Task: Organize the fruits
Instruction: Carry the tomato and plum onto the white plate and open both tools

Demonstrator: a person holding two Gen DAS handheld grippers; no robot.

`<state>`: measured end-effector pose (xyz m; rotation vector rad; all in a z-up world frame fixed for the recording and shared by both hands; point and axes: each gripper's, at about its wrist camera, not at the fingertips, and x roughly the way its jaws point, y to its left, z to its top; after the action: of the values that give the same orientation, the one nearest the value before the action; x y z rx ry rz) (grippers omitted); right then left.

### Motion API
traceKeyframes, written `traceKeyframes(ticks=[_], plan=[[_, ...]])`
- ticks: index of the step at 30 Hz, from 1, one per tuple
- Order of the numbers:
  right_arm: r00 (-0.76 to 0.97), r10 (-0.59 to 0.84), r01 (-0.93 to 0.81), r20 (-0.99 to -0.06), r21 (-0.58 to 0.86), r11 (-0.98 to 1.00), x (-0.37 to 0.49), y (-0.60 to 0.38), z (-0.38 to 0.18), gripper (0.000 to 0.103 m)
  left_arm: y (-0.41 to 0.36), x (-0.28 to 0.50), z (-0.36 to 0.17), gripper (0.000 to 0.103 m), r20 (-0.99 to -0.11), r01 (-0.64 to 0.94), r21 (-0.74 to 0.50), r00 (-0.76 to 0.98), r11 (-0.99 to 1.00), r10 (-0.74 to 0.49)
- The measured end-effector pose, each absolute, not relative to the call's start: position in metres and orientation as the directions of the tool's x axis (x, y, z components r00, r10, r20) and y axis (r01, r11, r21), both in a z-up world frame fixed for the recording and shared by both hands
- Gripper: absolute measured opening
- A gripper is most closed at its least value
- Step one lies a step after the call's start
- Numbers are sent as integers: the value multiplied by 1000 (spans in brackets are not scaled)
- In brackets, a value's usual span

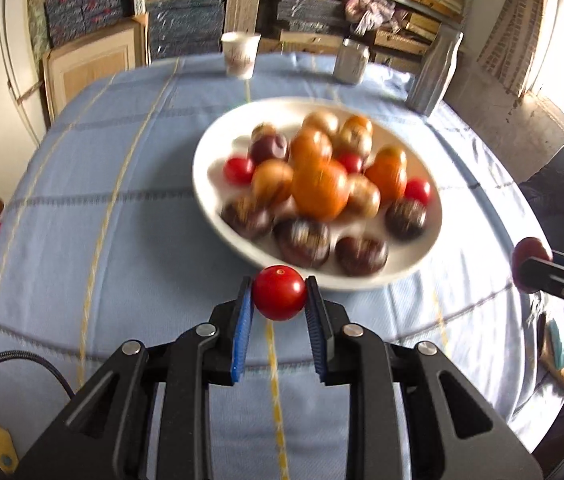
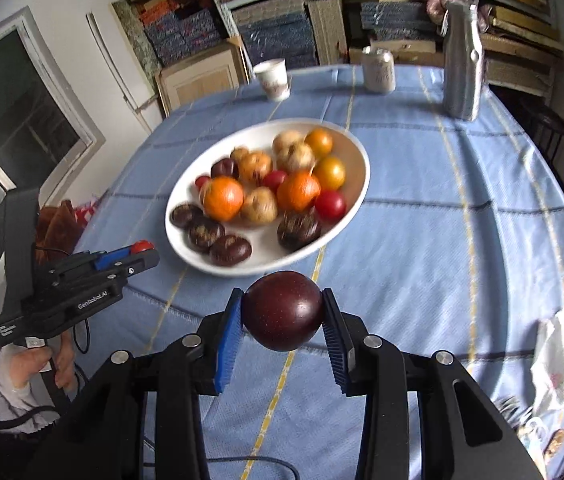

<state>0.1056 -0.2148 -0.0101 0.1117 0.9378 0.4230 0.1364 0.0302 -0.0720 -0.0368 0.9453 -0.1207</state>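
Note:
My left gripper (image 1: 279,300) is shut on a small red tomato (image 1: 279,294) and holds it above the cloth, just in front of the white oval plate (image 1: 218,136). My right gripper (image 2: 282,312) is shut on a dark purple plum (image 2: 282,310), held near the plate's (image 2: 345,148) front rim. The plate holds oranges (image 2: 222,198), pale brown fruits, red tomatoes (image 2: 329,205) and dark passion fruits (image 2: 297,230). In the right wrist view the left gripper (image 2: 138,254) shows at the left with its tomato. In the left wrist view the right gripper (image 1: 537,268) shows at the right edge with the plum.
A blue tablecloth (image 2: 461,240) covers the table. At its far edge stand a paper cup (image 2: 273,78), a can (image 2: 377,69) and a silver pouch (image 2: 463,64). A crumpled white bag (image 2: 557,364) lies at the right. Shelves of boxes stand behind.

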Motion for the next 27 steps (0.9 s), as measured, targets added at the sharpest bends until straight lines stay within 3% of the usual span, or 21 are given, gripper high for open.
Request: traceKeyframes(ticks=[9,16,27], plan=[[656,405,-327,-637,244,913,145,-239,68,39,40,186,4,25,-726,98,-88,675,991,-131],[670,455,-376,-586,259,889,187,-228,87,39,47,239,45,25,-708,128,-59,694,990,-132],[524,502,-468,-688,260,845,203,-171,21,39,6,325,-23,25,-784,222,-49,596,974,-175]])
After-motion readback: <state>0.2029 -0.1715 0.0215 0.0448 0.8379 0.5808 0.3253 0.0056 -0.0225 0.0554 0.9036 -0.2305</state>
